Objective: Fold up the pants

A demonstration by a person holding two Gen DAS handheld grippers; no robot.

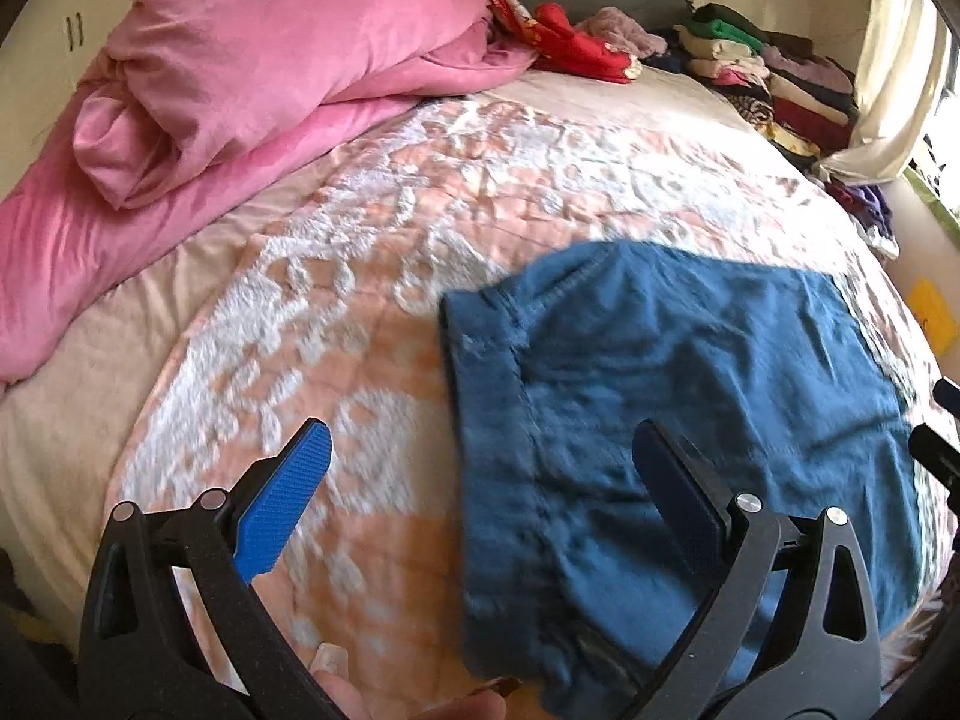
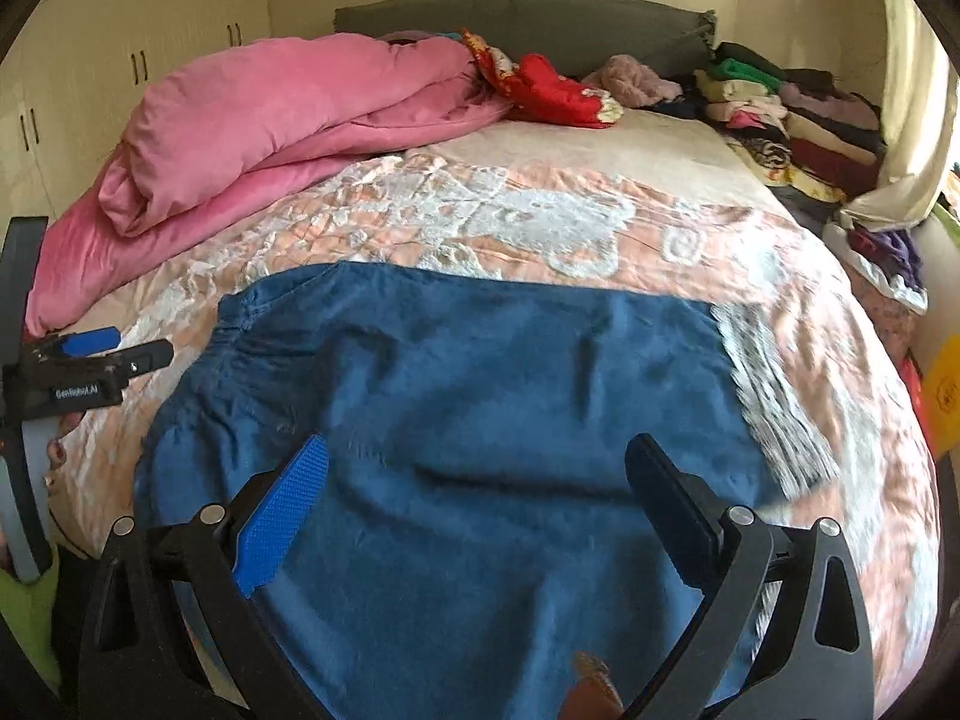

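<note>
We see the blue pants point(image 2: 456, 420) lying flat near the front edge of the bed, a soft matte cloth folded into a broad, roughly rectangular slab with a stitched seam and gathered band along its left edge and shallow wrinkles across the top. Under them spreads a quilted bedspread point(image 1: 372, 192) in peach with raised white floral patterning, its surface puckered and slightly glossy. To the far left a pink duvet point(image 1: 252, 72) is rolled into a thick, plump bundle with a velvety sheen. By the grey padded headboard point(image 2: 576, 24) lies a crumpled red patterned cloth point(image 2: 552, 90), and along the far right side we see stacks of folded clothes point(image 2: 798, 120) in green, cream, purple and dark red, with a pale curtain point(image 2: 906, 138) hanging beside them. Cream cupboard doors point(image 2: 126, 60) line the wall on the left. Our left gripper point(image 1: 480, 468) hovers low above the pants' left edge, its jaws spread wide and holding nothing, one blue ribbed pad over the bedspread and the other over the cloth. Our right gripper point(image 2: 477, 474) hangs over the middle of the pants, jaws likewise spread apart and empty, both fingers above the blue fabric.
</note>
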